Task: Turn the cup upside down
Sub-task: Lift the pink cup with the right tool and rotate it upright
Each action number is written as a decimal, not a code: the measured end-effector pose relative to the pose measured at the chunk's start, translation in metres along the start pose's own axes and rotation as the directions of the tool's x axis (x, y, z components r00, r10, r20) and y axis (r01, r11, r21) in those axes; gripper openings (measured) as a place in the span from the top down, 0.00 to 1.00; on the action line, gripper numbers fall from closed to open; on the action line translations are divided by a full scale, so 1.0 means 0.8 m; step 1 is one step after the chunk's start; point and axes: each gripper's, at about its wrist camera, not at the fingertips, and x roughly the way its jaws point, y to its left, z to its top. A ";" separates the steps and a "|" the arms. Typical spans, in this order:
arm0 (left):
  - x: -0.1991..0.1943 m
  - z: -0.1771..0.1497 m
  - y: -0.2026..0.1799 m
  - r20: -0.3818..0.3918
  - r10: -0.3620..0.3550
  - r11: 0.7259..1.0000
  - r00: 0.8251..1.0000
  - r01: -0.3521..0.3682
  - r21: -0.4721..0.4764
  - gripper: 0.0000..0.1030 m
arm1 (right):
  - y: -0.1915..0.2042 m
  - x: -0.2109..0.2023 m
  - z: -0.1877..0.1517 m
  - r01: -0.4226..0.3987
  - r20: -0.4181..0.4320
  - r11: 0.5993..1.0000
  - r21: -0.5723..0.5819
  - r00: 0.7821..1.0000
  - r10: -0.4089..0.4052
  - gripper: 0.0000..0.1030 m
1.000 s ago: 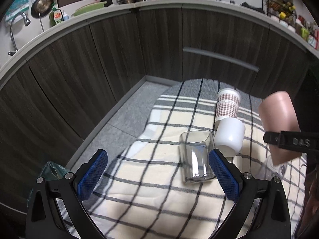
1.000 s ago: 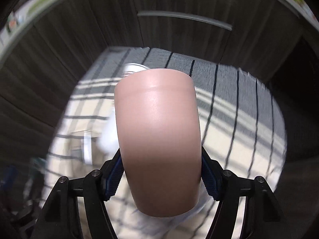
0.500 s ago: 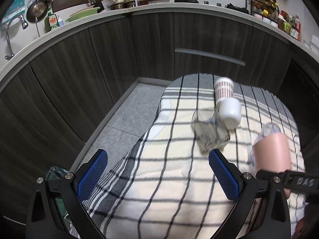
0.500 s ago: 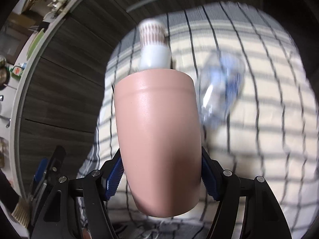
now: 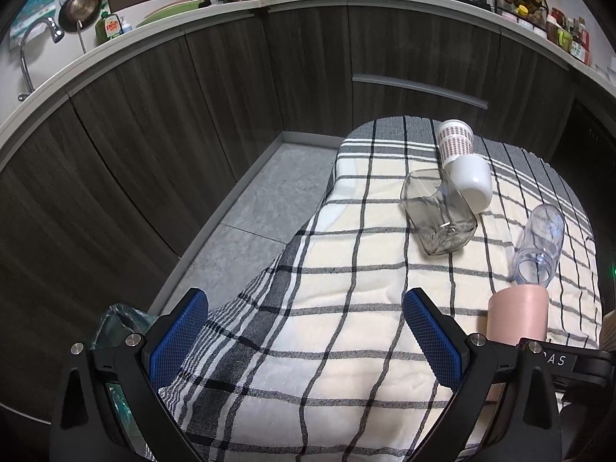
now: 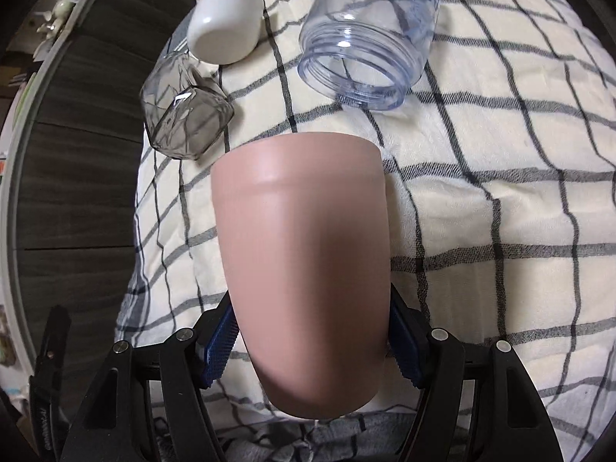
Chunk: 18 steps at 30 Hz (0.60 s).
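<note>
My right gripper (image 6: 312,342) is shut on a pink cup (image 6: 304,254), its blue pads pressing both sides near the closed base. The cup's wide rim end points away from the camera, down onto the checked cloth (image 6: 481,200). In the left wrist view the pink cup (image 5: 518,313) stands at the lower right, with the right gripper's black body in front of it. My left gripper (image 5: 304,331) is open and empty above the cloth's near left part.
A smoky square glass (image 5: 439,215), a white cup (image 5: 469,183), a patterned paper cup (image 5: 454,142) and a clear bluish plastic jar (image 5: 539,250) lie on the cloth. The jar's mouth (image 6: 354,69) lies just beyond the pink cup. Dark cabinets and grey floor lie at the left.
My right gripper has turned the pink cup over and lowered it towards the cloth near the jar. My left gripper has drawn back from the square glass and stayed open.
</note>
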 end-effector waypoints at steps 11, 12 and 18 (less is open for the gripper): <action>-0.017 -0.014 -0.026 0.018 -0.076 0.996 0.997 0.075 0.050 0.00 | 0.004 -0.068 -0.006 0.028 0.149 0.995 -0.096 0.989 -0.013 0.15; -0.018 -0.016 -0.031 0.015 -0.097 0.994 0.995 0.096 0.054 0.00 | 0.002 -0.080 -0.010 0.037 0.180 0.993 -0.110 0.984 -0.017 0.15; -0.030 -0.041 -0.081 0.037 -0.240 0.965 0.970 0.234 0.120 0.00 | -0.027 -0.152 -0.039 0.152 0.383 0.978 -0.144 0.920 -0.086 0.15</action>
